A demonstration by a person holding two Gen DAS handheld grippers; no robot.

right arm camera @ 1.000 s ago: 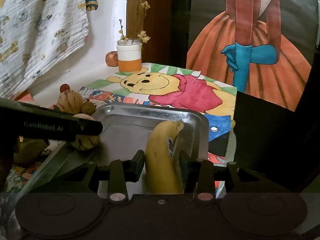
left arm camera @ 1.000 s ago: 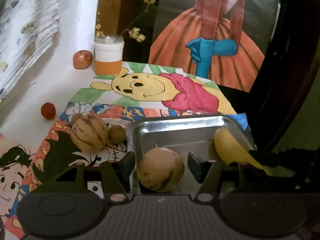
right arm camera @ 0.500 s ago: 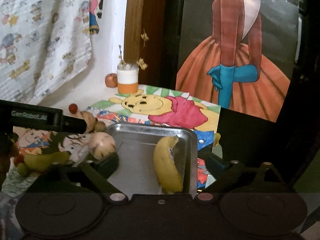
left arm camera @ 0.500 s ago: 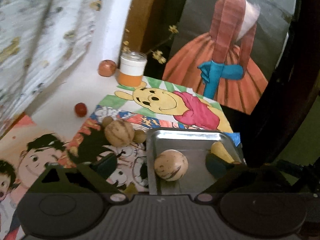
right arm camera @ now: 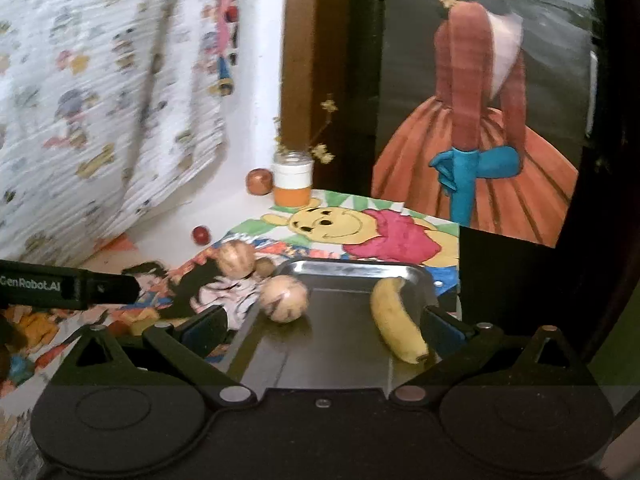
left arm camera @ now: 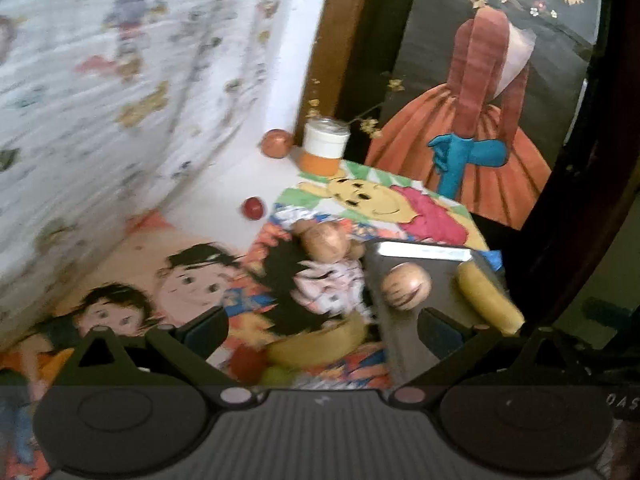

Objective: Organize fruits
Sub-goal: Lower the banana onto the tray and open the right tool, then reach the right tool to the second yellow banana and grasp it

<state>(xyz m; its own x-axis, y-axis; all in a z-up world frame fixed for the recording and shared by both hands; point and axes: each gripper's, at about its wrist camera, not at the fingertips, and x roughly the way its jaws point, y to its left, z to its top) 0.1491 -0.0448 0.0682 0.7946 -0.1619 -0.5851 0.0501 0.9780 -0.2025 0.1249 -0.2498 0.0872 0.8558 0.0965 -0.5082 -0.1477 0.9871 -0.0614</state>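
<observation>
Fingers [right arm camera: 206, 326] of the right gripper [right arm camera: 324, 326] have just sprung wide, empty, like the left gripper [left arm camera: 322, 328]. Ahead, banana [right arm camera: 394, 326] and melon [right arm camera: 283, 298] sit in the tray [right arm camera: 352, 270]. That round melon might roll if bumped.

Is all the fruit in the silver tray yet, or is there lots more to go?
Not yet. Done: one striped melon and one banana lie in the tray. In hand: nothing; the left gripper and right gripper have just opened and are empty. Left: another melon, a small red fruit, the apple by the jar, a second banana.
</observation>
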